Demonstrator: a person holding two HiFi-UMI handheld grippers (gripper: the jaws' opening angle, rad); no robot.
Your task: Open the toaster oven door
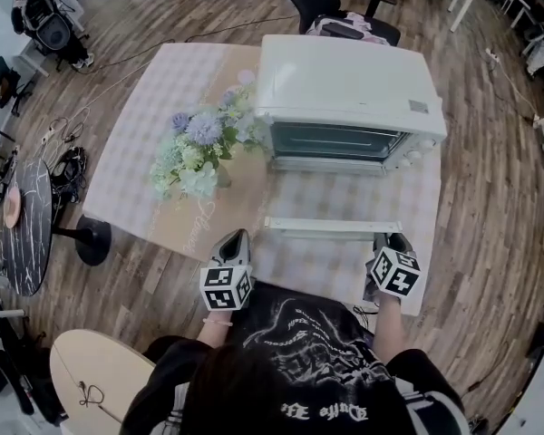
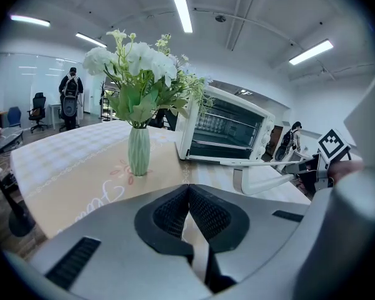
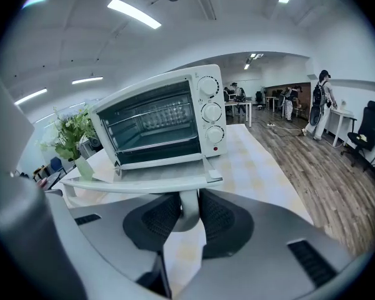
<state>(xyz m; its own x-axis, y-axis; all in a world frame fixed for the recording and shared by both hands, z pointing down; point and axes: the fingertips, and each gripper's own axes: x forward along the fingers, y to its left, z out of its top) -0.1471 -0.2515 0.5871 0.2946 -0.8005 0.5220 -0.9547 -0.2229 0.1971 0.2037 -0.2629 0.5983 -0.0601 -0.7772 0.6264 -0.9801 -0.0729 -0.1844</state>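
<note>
A white toaster oven (image 1: 344,98) stands on the table with its door (image 1: 331,202) folded down flat toward me. The door's white handle bar (image 1: 332,228) runs along its near edge. My right gripper (image 3: 186,212) is shut on the handle's right post (image 3: 189,208), seen between the pads in the right gripper view; the oven (image 3: 159,124) shows its open cavity there. My left gripper (image 1: 231,250) hovers over the table's near edge, left of the handle, jaws shut on nothing (image 2: 189,208). The left gripper view shows the oven (image 2: 228,130) and handle (image 2: 262,174) off to the right.
A green vase of flowers (image 1: 199,148) stands left of the oven, close to the door. The checked tablecloth (image 1: 163,98) covers the table. A black office chair (image 1: 322,3) is behind the table. A small round dark table (image 1: 27,225) stands at left.
</note>
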